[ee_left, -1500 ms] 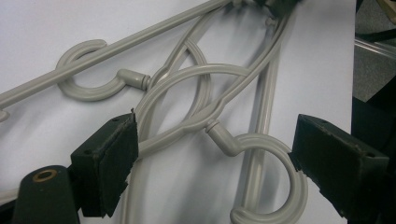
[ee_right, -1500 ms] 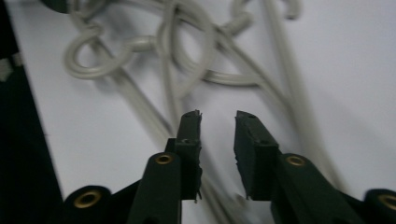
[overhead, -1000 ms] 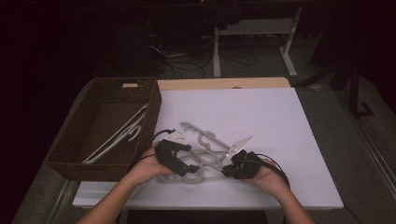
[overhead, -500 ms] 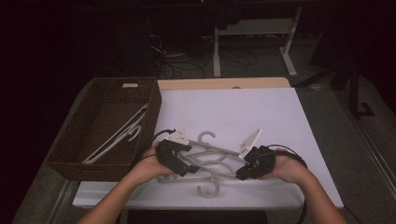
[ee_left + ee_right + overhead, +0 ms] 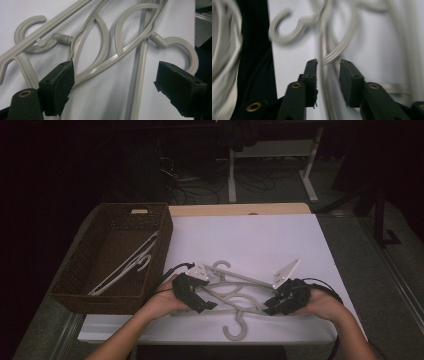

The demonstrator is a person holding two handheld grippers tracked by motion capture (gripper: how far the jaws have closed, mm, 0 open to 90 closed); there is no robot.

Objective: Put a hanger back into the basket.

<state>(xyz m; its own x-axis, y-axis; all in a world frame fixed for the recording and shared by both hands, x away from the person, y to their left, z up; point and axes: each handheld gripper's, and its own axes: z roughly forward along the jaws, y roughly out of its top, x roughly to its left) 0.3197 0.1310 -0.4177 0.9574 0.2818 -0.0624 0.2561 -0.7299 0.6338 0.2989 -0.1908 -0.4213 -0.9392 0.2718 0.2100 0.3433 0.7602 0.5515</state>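
A: From the high view, the grey hangers lie tangled on the white tabletop, just to the right of the wicker basket. The left gripper sits at the end of the pile nearest the basket, the right gripper at the far end.

B: That view is too small to tell how the jaws stand. The left gripper view settles it: the two black pads stand wide apart, with hanger arms and the bare tabletop between them, and neither pad presses on anything.

A: And the right one?

B: In the right gripper view its jaws have just been opening. A narrow gap shows, with a thin hanger bar running up through it. The picture is blurred, but the pads seem to stand clear of the bar, so I read it as let go.

A: The high view adds what neither close view has: more hangers lying inside the basket, well apart from the pile, and one hook poking off the pile toward the table's near edge.
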